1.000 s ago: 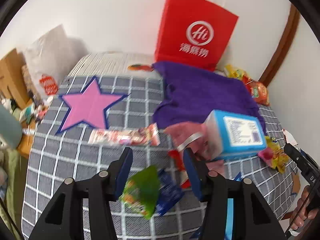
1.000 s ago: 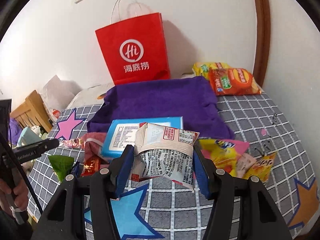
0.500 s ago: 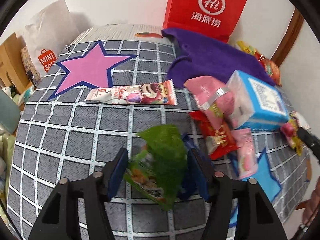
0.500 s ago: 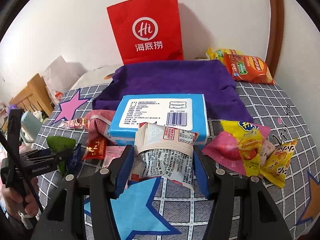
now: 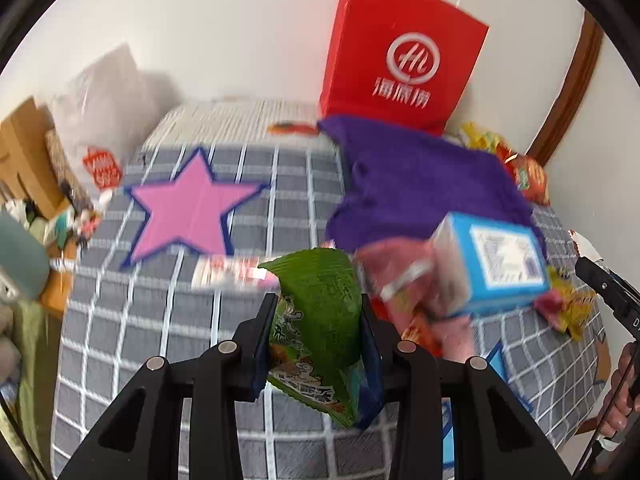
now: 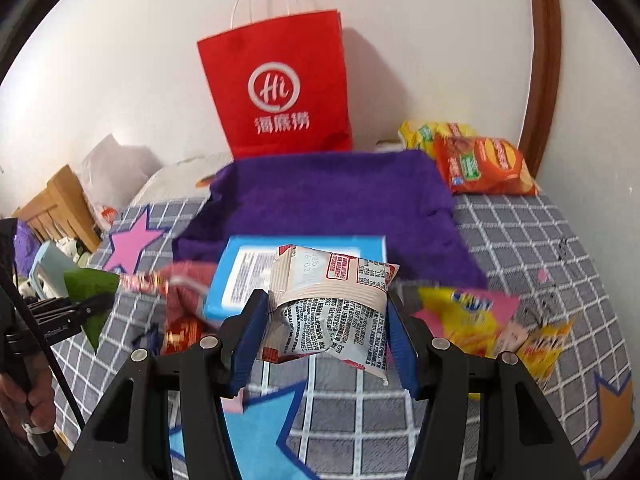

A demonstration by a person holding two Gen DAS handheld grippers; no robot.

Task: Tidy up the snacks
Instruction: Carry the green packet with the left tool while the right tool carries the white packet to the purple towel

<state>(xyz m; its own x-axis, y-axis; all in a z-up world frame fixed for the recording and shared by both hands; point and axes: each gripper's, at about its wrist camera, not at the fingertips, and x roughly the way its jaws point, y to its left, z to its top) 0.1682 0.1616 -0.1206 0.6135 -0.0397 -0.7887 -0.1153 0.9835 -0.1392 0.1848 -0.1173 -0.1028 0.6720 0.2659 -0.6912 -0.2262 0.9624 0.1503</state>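
Observation:
My left gripper (image 5: 318,320) has a green snack packet (image 5: 316,280) between its closing jaws. Both pads press on the packet, which hangs above the checked bedspread (image 5: 160,320). In the right wrist view the same green packet (image 6: 92,286) shows at the far left. My right gripper (image 6: 326,308) is shut on a white snack packet (image 6: 332,280) with red and black print, held above the bed in front of a blue box (image 6: 240,276). Behind the box lie a purple towel (image 6: 328,200) and an upright red paper bag (image 6: 280,88).
Loose snacks lie around the blue box (image 5: 496,264): a pink packet (image 5: 400,264), a long pink-and-white packet (image 5: 228,272), a yellow-and-pink packet (image 6: 464,312). Orange and yellow chip bags (image 6: 484,168) rest by the wall at the back right. A wooden bed frame (image 6: 60,204) and clutter stand at the left.
The left jaws have narrowed onto the green packet, which now sits higher between them, off the bedspread. The right gripper still holds the white packet and has drifted slightly.

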